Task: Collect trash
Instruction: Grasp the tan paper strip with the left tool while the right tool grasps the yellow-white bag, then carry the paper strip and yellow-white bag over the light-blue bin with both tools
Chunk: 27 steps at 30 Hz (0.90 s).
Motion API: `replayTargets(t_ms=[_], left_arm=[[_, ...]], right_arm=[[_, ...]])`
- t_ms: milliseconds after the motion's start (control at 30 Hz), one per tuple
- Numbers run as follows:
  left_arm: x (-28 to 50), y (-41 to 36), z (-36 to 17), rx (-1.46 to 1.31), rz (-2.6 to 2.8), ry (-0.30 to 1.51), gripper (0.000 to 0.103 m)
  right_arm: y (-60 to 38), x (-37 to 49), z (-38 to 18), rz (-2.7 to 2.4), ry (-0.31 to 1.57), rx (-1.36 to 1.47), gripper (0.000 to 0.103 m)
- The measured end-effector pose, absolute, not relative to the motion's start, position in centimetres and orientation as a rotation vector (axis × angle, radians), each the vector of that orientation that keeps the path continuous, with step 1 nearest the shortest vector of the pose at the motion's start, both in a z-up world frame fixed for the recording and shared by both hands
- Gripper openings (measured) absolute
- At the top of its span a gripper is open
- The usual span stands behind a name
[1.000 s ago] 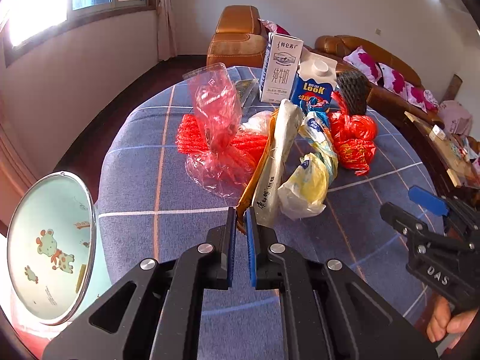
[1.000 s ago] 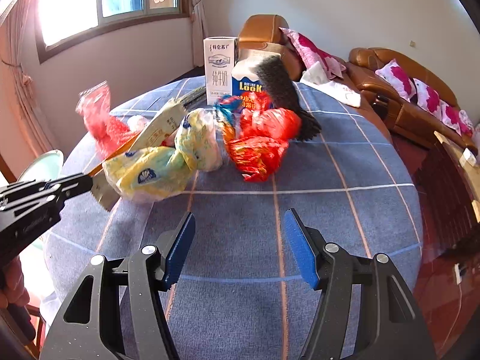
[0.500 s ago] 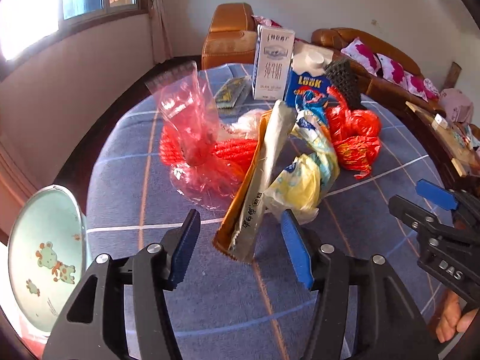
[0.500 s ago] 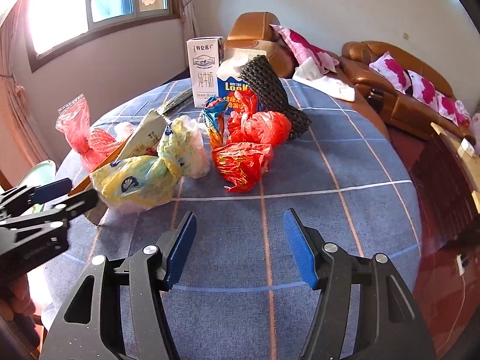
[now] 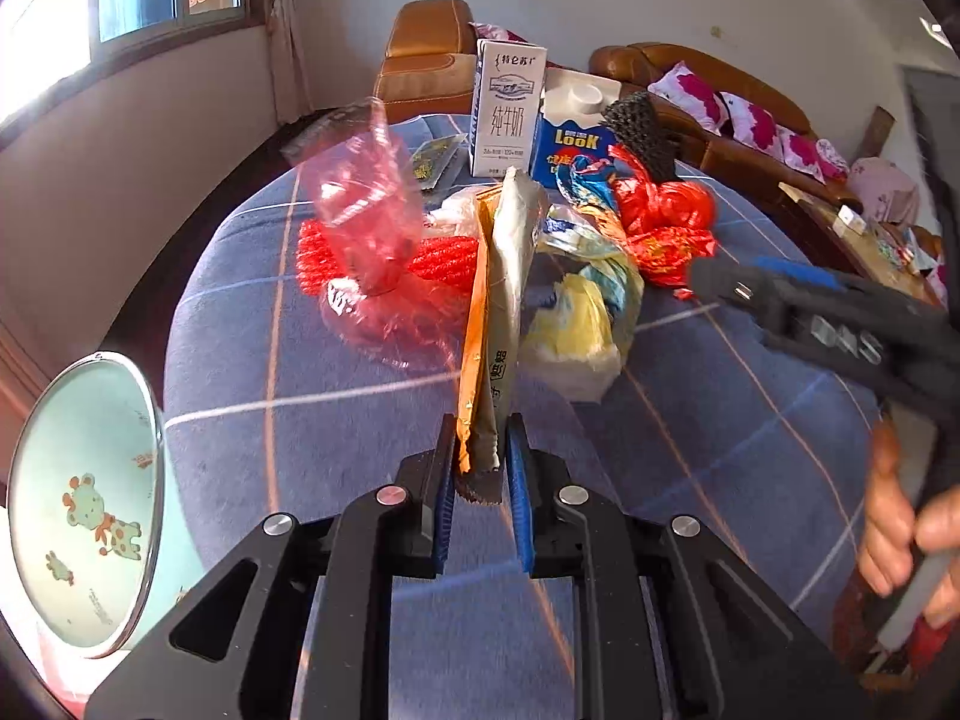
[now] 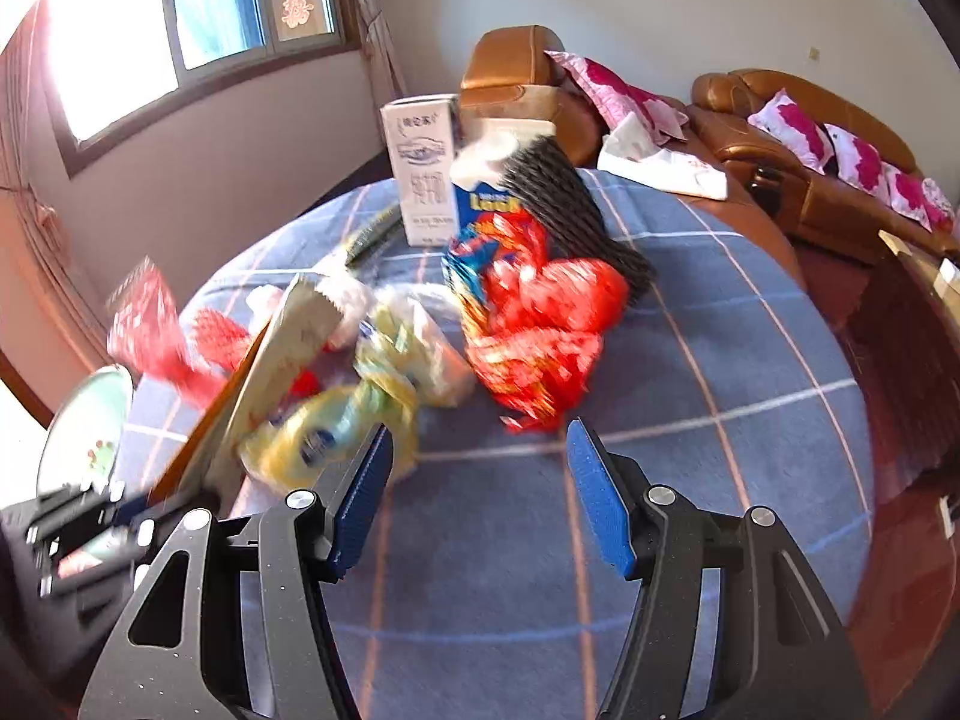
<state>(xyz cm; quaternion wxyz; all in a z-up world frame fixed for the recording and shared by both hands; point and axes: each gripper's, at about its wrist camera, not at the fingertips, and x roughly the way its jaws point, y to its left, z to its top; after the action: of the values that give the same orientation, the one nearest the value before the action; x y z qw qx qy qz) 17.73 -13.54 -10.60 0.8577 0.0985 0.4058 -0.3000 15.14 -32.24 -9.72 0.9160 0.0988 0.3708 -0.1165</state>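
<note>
Wrapper [image 5: 495,324] between left fingers [image 5: 521,480]

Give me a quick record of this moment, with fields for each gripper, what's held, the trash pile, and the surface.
left gripper: shut on long wrapper
held item: long wrapper, beige and orange, near end between the pads
right gripper: open, holds nothing, above the tablecloth
trash pile: red bag, yellow bag, pink film, two cartons upright behind
surface: blue checked tablecloth

Motion blur smears the trash pile [image 6: 420,348] in the right wrist view.
</note>
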Motion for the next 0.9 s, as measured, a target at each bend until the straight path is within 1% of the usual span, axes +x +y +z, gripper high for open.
replayTargets(t_ms=[200,367,467,500,633,767,800,900], left_arm=[[15.9,-11.4,-9.7,0.215,-0.653,0.848,0.016],[14.9,-9.7,-9.9,0.245,-0.647,0.844,0.016],[15.0,-8.7,-10.2,0.232,-0.624,0.854,0.016],[15.0,-8.5,-10.2,0.23,-0.62,0.855,0.016],[15.0,-7.8,-10.1,0.222,-0.604,0.85,0.016],[15.0,-7.3,-9.5,0.215,-0.599,0.834,0.016],[14.9,-7.1,-9.3,0.213,-0.598,0.827,0.016],[14.8,-6.8,-8.7,0.206,-0.593,0.811,0.016]], right_arm=[[-31.8,17.8,-10.4,-0.211,0.789,0.285,0.061],[-31.1,20.3,-12.1,-0.168,0.864,0.331,0.061],[-30.7,20.8,-12.9,-0.14,0.892,0.354,0.05],[-30.6,20.9,-13.1,-0.14,0.894,0.357,0.049],[-30.2,20.6,-13.2,-0.125,0.901,0.354,0.033],[-29.1,19.5,-12.1,-0.119,0.889,0.259,0.026],[-29.0,19.4,-11.8,-0.121,0.886,0.235,0.022],[-28.2,18.1,-11.1,-0.136,0.869,0.146,0.021]])
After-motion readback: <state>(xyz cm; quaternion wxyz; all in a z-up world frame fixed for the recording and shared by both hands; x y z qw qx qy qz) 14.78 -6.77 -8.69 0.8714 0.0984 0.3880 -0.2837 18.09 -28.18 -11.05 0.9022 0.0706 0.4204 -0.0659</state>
